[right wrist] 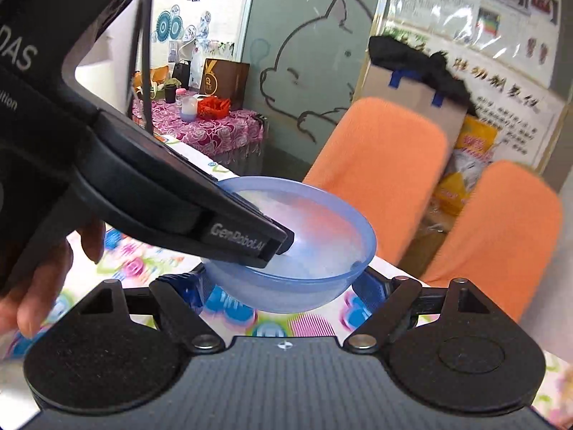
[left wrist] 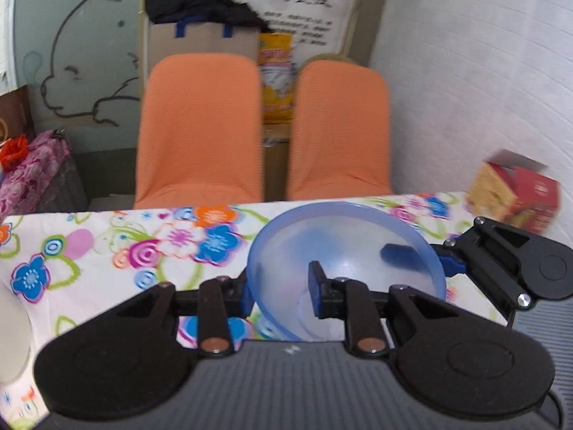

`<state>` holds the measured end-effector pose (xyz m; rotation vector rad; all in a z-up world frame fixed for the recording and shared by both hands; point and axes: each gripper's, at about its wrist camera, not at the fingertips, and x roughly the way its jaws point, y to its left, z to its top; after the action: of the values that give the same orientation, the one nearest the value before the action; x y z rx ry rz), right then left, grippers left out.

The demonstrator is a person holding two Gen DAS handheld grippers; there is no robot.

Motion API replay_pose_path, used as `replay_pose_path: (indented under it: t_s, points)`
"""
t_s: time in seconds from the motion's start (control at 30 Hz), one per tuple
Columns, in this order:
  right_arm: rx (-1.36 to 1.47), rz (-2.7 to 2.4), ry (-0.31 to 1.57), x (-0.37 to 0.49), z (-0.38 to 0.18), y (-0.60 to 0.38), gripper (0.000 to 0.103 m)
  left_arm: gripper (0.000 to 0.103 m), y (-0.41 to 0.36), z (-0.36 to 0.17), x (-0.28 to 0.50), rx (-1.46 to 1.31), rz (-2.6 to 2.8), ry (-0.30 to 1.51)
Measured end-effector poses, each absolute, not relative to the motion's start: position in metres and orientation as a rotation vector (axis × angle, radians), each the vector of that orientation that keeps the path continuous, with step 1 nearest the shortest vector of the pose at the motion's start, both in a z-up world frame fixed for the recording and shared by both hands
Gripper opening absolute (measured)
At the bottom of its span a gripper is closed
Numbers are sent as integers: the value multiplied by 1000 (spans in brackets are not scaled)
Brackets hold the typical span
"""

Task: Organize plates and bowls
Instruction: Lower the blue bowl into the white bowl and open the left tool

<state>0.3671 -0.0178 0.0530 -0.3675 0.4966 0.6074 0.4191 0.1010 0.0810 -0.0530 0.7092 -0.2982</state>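
The left gripper [left wrist: 281, 292] is clamped on the near wall of a translucent blue bowl [left wrist: 343, 247], one pad inside and one outside, holding it above the flowered tablecloth [left wrist: 107, 258]. At three o'clock in the left wrist view, the right gripper [right wrist: 281, 286] grips the bowl's opposite rim. Beyond the table edge, at twelve o'clock, stand two orange chairs [left wrist: 198, 125].

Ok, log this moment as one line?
left gripper: shut on blue bowl rim | right gripper: jaws either side of bowl, contact unclear | bowl: above floral tablecloth
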Motion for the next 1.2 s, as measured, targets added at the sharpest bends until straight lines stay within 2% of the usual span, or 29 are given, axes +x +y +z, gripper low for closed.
replay_pose_path:
  t_s: [0.13, 0.3, 0.57, 0.6, 0.7, 0.8, 0.93, 1.2]
  points:
    - [-370, 550, 502, 306, 62, -60, 70, 21, 55, 79, 358, -37, -396, 715]
    - [-327, 471, 555, 245, 45, -109, 70, 21, -4, 53, 297, 28, -478, 723]
    - [-214, 429, 610, 217, 6, -145, 70, 22, -41, 17, 269, 89, -507, 791]
    - [-213, 431, 605, 215, 2, -146, 70, 25, -42, 14, 269, 96, -507, 795]
    - [-200, 433, 599, 210, -11, -153, 70, 55, -46, 5, 272, 142, -459, 795]
    - [-179, 426, 612, 208, -19, -161, 70, 66, -45, -2, 276, 156, -429, 799]
    - [-173, 420, 603, 192, -28, -174, 71, 71, -39, -3, 278, 144, -420, 809]
    - [-36, 408, 619, 162, -30, -200, 71, 74, -13, 11, 267, 36, -427, 794]
